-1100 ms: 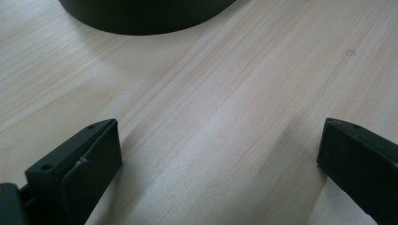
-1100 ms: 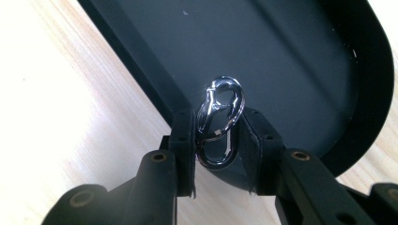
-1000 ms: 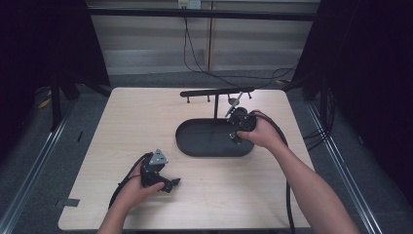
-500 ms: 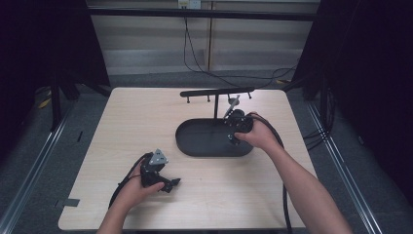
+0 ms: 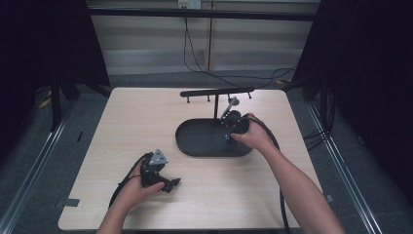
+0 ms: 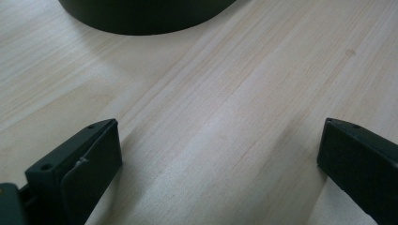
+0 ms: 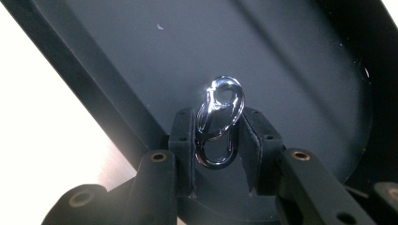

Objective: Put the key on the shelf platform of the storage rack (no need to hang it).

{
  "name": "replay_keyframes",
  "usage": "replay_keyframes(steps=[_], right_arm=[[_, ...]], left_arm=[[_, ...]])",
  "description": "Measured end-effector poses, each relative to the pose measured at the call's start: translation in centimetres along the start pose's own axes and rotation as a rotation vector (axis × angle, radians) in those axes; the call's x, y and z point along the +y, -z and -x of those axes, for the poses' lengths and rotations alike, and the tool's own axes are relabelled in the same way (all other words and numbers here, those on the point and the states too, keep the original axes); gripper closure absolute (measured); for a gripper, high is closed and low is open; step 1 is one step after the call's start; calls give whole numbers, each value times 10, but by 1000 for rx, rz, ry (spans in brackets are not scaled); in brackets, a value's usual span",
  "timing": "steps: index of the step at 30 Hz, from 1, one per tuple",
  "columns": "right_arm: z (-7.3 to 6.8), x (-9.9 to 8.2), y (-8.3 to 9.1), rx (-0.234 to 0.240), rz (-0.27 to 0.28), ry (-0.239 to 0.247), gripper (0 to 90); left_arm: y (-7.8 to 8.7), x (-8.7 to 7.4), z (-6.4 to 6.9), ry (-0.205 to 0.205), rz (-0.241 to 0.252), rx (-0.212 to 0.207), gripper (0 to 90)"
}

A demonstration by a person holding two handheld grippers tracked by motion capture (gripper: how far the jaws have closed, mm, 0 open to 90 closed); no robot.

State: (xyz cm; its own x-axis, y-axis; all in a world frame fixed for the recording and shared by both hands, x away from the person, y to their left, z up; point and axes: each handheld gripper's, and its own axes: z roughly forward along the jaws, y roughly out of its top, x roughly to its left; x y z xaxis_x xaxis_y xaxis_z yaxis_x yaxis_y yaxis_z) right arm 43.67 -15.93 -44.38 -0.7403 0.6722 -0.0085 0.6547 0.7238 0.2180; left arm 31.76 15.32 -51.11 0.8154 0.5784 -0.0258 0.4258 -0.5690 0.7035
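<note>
Right tool (image 7: 220, 136) clamped on a shiny metal clip (image 7: 219, 110), held over the black oval tray (image 5: 195, 146). Left tool (image 6: 220, 154) rests on the desk (image 5: 131, 122), jaws wide apart, nothing between them

One tray (image 5: 195, 141), one metal clip (image 7: 219, 119), one rack (image 5: 216, 92), two grippers.

We see a pale wooden table (image 5: 146, 122). A black oval tray (image 5: 204, 144) lies near its middle, toward the right edge; a black rack (image 5: 216, 92) stands by the far edge.
</note>
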Motion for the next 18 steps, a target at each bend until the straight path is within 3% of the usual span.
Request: replay_keyframes(steps=[18], right_arm=[[4, 1, -15, -13, 51, -30, 683]], left_arm=[[0, 0, 0, 0, -1, 1, 0]])
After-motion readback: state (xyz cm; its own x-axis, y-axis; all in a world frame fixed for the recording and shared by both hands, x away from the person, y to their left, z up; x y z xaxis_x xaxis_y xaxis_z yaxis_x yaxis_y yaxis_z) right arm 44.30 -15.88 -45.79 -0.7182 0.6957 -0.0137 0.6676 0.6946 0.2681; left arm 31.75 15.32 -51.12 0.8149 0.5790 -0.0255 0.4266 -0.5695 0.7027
